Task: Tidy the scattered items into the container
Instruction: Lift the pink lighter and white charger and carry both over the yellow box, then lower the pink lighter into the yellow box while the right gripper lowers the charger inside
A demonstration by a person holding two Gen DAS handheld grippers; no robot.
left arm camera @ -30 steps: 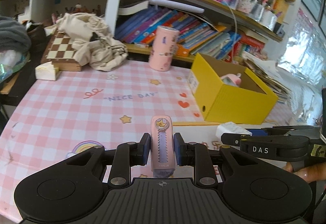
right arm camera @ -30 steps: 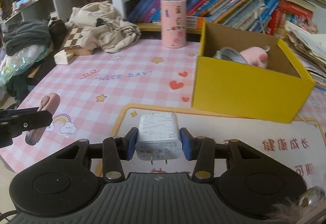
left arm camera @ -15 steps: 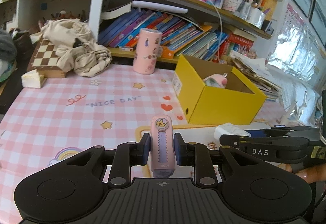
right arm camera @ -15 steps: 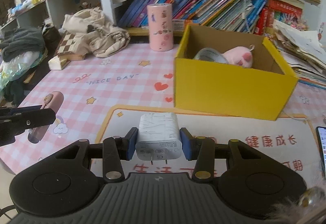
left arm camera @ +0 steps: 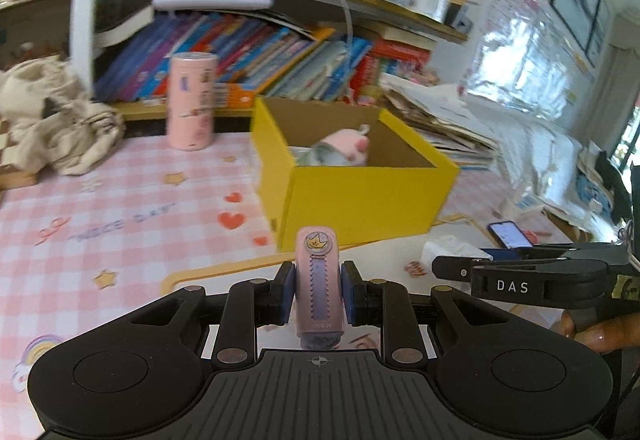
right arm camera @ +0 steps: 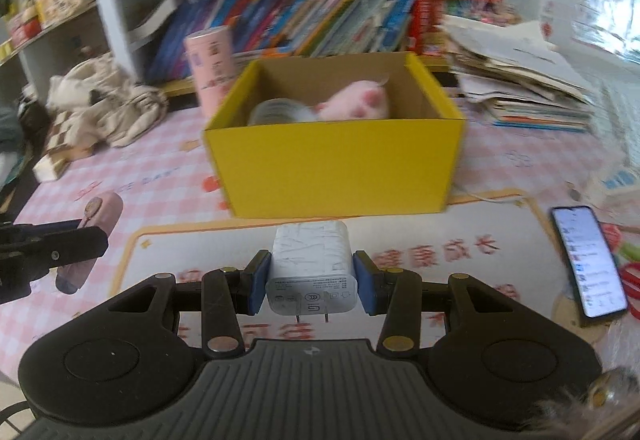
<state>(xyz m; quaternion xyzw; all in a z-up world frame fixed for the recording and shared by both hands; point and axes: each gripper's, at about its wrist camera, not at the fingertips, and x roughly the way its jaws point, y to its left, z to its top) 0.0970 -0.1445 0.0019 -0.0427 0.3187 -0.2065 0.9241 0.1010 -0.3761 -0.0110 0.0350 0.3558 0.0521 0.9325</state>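
A pink utility knife (left arm camera: 318, 282) is clamped between the blue pads of the left gripper (left arm camera: 318, 290), with no gap seen at either side. Its long axis is laid along the fingers, the crown-marked end pointing forward toward the yellow box (left arm camera: 360, 195); small print near its rear end cannot be read. A white charger (right arm camera: 312, 266) is gripped by the right gripper (right arm camera: 312, 282), both pads pressed against its sides. Its two metal prongs are turned back toward the camera, and its body is directed at the yellow box (right arm camera: 336, 167); marks are printed on the prong face, but only symbols can be made out. "DAS" is read on the side of the right gripper in the left view. "NICE DAY" is printed on the pink checked tablecloth (left arm camera: 120, 224), blurred. Both held items are kept above the table, short of the box, in which a pink plush (right arm camera: 360, 105) is seen.
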